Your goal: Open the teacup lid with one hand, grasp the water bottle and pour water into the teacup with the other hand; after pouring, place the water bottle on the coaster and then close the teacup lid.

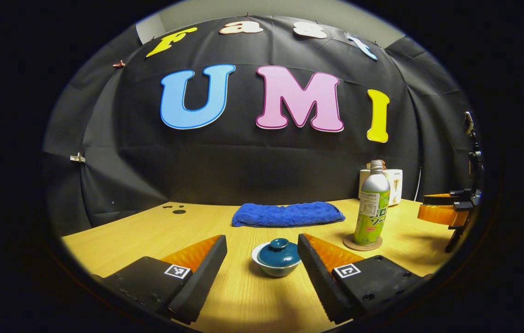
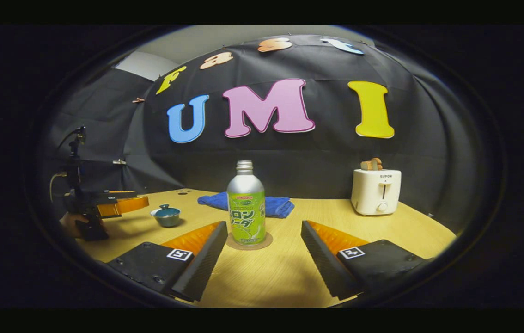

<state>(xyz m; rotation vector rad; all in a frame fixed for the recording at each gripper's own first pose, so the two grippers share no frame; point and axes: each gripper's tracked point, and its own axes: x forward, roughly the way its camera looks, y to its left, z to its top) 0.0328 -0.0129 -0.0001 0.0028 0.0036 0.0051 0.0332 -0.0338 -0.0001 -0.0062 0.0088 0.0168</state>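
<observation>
A small teacup (image 1: 276, 265) with a dark teal lid (image 1: 279, 252) sits on the wooden table, lid in place. My left gripper (image 1: 262, 252) is open, its fingers either side of the cup and just short of it. A silver and green water bottle (image 1: 372, 206) stands upright on a round coaster (image 1: 362, 243) to the cup's right. In the right gripper view the bottle (image 2: 246, 206) stands on the coaster (image 2: 249, 241) just ahead of my open right gripper (image 2: 262, 238), between the fingertips' lines. The teacup (image 2: 166, 215) shows at the left beside the left gripper (image 2: 130, 202).
A folded blue towel (image 1: 287, 214) lies behind the cup. A white toaster (image 2: 376, 190) with bread in it stands at the back right of the table (image 1: 142, 231). A hand (image 2: 70, 224) holds the left gripper. Dark holes (image 1: 176, 209) mark the table's back left.
</observation>
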